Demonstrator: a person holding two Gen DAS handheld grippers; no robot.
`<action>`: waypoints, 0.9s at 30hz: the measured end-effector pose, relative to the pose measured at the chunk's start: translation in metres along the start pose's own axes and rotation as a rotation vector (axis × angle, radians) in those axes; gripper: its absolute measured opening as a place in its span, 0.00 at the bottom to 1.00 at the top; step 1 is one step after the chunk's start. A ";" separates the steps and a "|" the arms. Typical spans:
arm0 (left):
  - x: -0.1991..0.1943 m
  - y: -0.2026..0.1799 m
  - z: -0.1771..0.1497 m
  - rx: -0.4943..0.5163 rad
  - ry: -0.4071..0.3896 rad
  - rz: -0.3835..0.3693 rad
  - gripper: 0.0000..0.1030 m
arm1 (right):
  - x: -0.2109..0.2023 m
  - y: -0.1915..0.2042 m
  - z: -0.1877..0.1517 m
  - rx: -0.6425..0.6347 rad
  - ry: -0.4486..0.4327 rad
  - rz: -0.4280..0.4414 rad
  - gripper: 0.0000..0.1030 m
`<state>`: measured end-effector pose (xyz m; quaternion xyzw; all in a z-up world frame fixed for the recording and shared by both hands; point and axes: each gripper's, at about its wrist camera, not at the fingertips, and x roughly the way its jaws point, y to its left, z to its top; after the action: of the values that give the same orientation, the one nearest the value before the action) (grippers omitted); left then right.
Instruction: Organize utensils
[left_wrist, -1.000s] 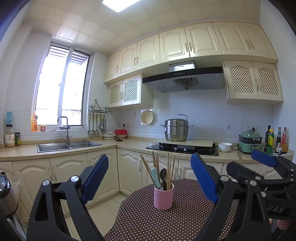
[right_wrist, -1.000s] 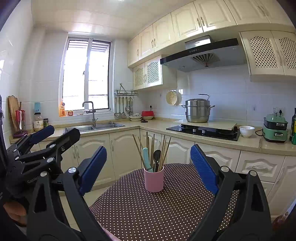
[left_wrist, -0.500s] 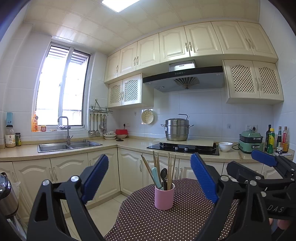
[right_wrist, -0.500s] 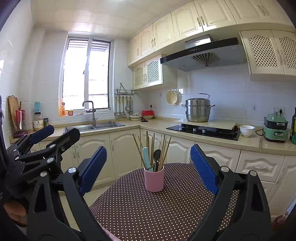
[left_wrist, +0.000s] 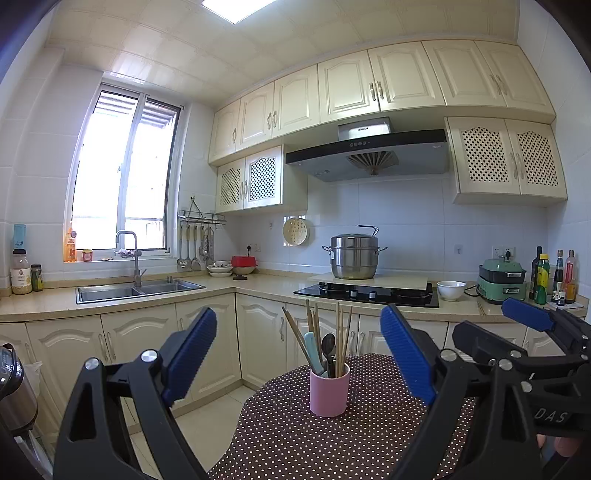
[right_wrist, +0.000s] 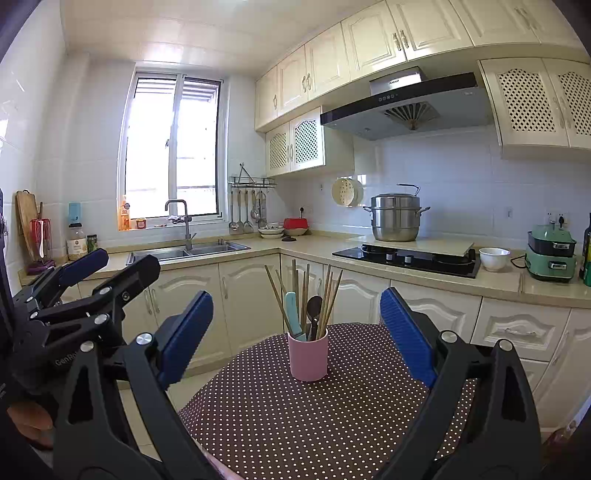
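Note:
A pink cup (left_wrist: 329, 392) (right_wrist: 308, 355) stands upright on a round table with a brown polka-dot cloth (left_wrist: 314, 439) (right_wrist: 295, 417). It holds several wooden chopsticks (right_wrist: 327, 295), a teal-handled utensil (right_wrist: 293, 310) and a dark spoon (right_wrist: 314, 306). My left gripper (left_wrist: 298, 354) is open and empty, held short of the cup. My right gripper (right_wrist: 296, 332) is likewise open and empty, facing the cup. Each gripper shows at the edge of the other's view: the right one (left_wrist: 535, 332) and the left one (right_wrist: 92, 273).
Cream cabinets and a counter run behind the table, with a sink (left_wrist: 136, 290), a hob (left_wrist: 369, 293) carrying a steel pot (left_wrist: 354, 256), a white bowl (left_wrist: 450, 290) and a green cooker (left_wrist: 502, 278). An appliance (left_wrist: 14, 391) stands at the far left.

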<state>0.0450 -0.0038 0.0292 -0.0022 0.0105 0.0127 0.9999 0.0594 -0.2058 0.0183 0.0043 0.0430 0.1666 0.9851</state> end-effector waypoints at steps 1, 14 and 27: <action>0.000 0.000 0.000 0.000 0.001 0.000 0.86 | 0.000 0.001 -0.001 0.000 0.000 -0.001 0.88; 0.000 0.002 -0.001 0.000 0.005 0.001 0.86 | -0.001 0.003 -0.002 0.002 0.005 0.000 0.88; 0.006 0.006 -0.006 0.007 0.022 0.001 0.86 | 0.002 0.006 -0.007 0.010 0.016 -0.001 0.88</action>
<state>0.0512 0.0020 0.0233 0.0009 0.0216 0.0133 0.9997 0.0585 -0.1993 0.0113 0.0078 0.0519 0.1657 0.9848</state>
